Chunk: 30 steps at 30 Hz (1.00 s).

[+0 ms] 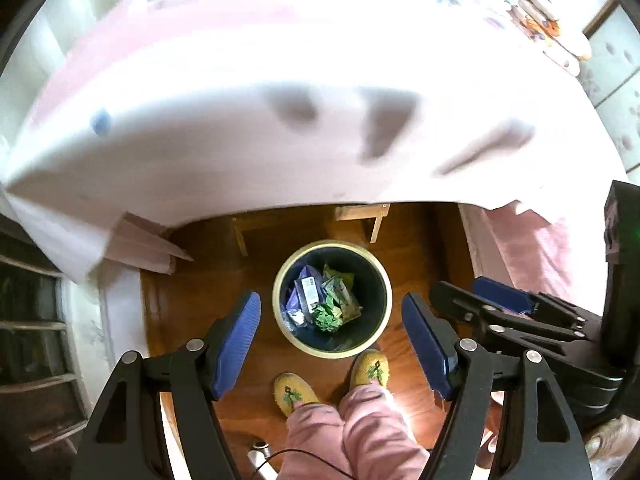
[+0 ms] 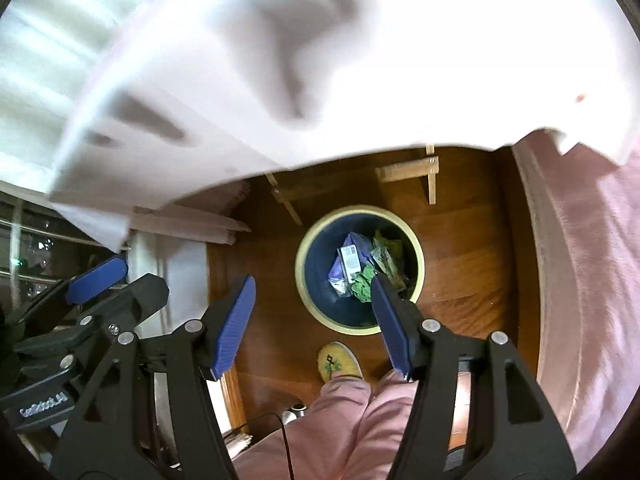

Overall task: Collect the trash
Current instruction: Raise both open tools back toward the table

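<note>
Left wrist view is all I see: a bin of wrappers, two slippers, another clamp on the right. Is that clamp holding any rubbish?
Observer: No. Its own camera shows the right gripper with jaws wide apart, nothing between them.
Operator: Where does it point?
Observer: Down at the bin; its right-hand finger crosses the near rim in that picture.
Operator: Anything else?
Observer: White lettering on the left gripper's body.

No legible txt; faint white print on left claw [image 2: 98, 274] body unreadable.
</note>
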Available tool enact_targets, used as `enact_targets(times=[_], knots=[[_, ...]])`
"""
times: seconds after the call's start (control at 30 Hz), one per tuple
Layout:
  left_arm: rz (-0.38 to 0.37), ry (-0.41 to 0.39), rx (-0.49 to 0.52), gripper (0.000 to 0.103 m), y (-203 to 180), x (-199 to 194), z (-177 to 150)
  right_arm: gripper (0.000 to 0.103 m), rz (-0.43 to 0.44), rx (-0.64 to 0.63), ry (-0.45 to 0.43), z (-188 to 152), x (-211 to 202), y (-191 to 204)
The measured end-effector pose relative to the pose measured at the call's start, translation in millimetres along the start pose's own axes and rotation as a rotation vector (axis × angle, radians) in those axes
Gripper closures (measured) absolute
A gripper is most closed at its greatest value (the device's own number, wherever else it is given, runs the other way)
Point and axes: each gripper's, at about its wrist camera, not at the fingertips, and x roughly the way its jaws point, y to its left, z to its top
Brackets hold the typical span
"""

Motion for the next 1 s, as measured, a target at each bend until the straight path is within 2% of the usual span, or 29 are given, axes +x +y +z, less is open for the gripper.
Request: enact_targets(times=[0.23, 0.6, 0.83, 1.0], knots=[[0.009, -0.074, 0.037, 0.029, -6.9, -83.8, 20.4, 0.046, -0.006, -0.001, -0.061, 9.4, -77.1, 28.2], [0.028, -0.222, 0.087, 0.029, -5.2, -198.0, 48.7, 0.046, -0.025, -0.030, -0.228, 35.3, -175.0, 74.3], [0.046, -0.298, 0.079, 0.029, 15.2, -244.3, 64.3, 0.046, -0.051, -0.063, -0.332, 50.7, -216.8, 102.1], [0.027, -0.311, 0.072, 0.030, 29.4, -258.3, 79.1, 0.046, -0.070, -0.084, -0.388, 58.8, -234.0, 119.5]])
